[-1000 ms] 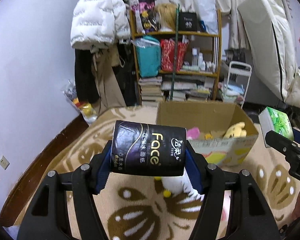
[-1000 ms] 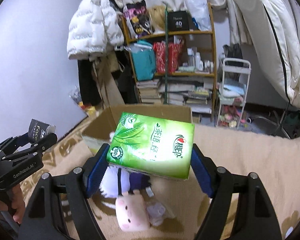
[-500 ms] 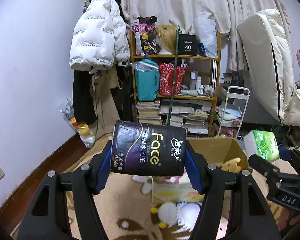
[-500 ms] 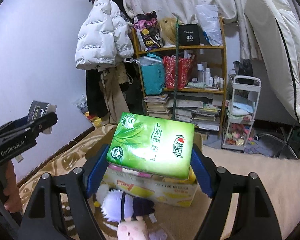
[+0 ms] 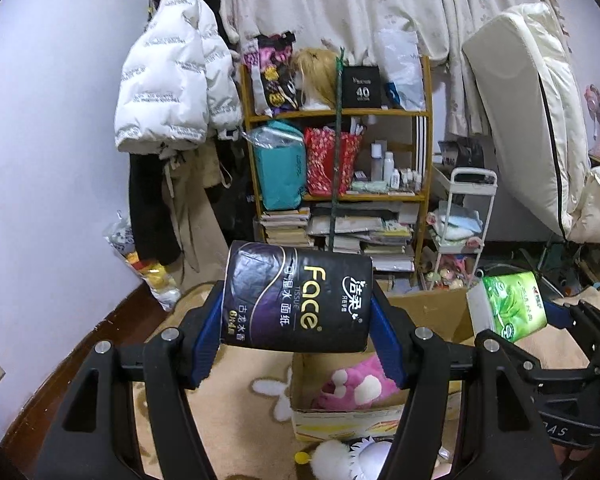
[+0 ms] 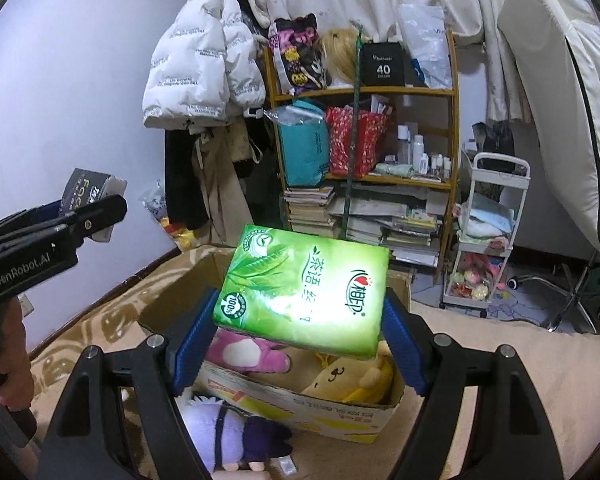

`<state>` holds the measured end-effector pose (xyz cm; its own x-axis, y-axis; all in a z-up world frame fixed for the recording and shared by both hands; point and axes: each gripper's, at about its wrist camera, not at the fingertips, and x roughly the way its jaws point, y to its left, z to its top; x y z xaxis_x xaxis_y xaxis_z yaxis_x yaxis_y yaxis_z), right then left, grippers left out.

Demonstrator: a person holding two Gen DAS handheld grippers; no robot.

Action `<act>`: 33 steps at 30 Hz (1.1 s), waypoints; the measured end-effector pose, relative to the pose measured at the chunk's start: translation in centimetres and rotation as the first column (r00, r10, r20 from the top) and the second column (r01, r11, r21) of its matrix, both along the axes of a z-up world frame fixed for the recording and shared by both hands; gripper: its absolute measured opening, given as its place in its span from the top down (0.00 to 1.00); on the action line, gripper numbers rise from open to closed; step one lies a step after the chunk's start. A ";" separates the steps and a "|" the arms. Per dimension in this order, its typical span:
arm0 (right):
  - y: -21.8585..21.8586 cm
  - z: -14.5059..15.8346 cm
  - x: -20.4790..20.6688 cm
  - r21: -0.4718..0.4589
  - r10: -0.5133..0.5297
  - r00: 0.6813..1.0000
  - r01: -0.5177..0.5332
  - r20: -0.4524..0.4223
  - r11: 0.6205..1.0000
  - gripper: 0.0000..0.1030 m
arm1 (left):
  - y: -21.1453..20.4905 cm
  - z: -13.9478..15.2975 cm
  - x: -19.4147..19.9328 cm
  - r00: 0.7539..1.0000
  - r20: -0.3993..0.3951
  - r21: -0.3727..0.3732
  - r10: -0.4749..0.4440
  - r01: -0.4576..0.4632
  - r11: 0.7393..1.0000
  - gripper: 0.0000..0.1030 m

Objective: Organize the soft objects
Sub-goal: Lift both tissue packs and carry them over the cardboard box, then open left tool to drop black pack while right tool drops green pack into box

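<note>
Left gripper (image 5: 298,330) has its blue pads clamped on the ends of a black plastic-wrapped roll of "Face" tissue (image 5: 298,300), jaws about half spread. Right gripper (image 6: 300,330) pinches a green soft pack of tissues (image 6: 304,288), jaws wide. Below and just beyond both sets of fingers sits the open brown cardboard box (image 6: 352,426), pink plush toy (image 6: 246,352) and yellow plush toy (image 6: 356,380) inside. Probably the drop comes next: carry each pack over a bare corner, lower it, then let go. A purple-and-white plush doll (image 6: 236,436) waits outside, below the right fingers.

Black left gripper (image 5: 296,340) frame, blue pads, silver screws, white "GenRobot.AI" lettering, right gripper (image 6: 300,344) alike
</note>
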<state>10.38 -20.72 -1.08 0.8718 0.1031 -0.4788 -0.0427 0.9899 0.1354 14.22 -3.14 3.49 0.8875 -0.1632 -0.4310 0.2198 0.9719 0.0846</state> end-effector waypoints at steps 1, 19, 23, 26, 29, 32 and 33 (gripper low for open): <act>-0.1 -0.2 0.3 0.001 0.000 1.000 0.000 -0.005 1.000 0.20 | -0.2 -0.5 0.4 1.000 -0.012 0.004 -0.004 0.004 1.000 0.37; -1.8 -3.3 1.6 0.003 -0.016 0.997 0.017 -0.076 1.000 0.20 | -2.7 -6.0 3.2 0.983 -0.168 0.011 -0.074 0.076 0.997 0.37; -1.9 -3.5 1.8 0.001 -0.017 0.996 0.017 -0.090 1.000 0.20 | -2.7 -6.5 3.1 0.980 -0.187 0.013 -0.075 0.078 0.997 0.36; -2.0 -3.7 1.8 0.002 -0.018 0.995 0.018 -0.098 1.000 0.20 | -2.8 -6.9 3.2 0.977 -0.198 0.013 -0.073 0.078 0.997 0.36; -1.9 -3.9 1.9 -0.003 -0.018 0.994 0.018 -0.111 1.000 0.20 | -2.7 -7.1 3.2 0.976 -0.204 0.015 -0.073 0.078 0.997 0.36; -1.8 -4.1 2.0 -0.004 -0.021 0.992 0.021 -0.122 1.000 0.20 | -2.7 -7.2 3.3 0.978 -0.198 0.008 -0.070 0.073 0.997 0.36; -1.8 -4.2 2.0 -0.004 -0.022 0.992 0.021 -0.125 1.000 0.20 | -2.7 -7.3 3.3 0.976 -0.204 0.001 -0.076 0.078 0.997 0.36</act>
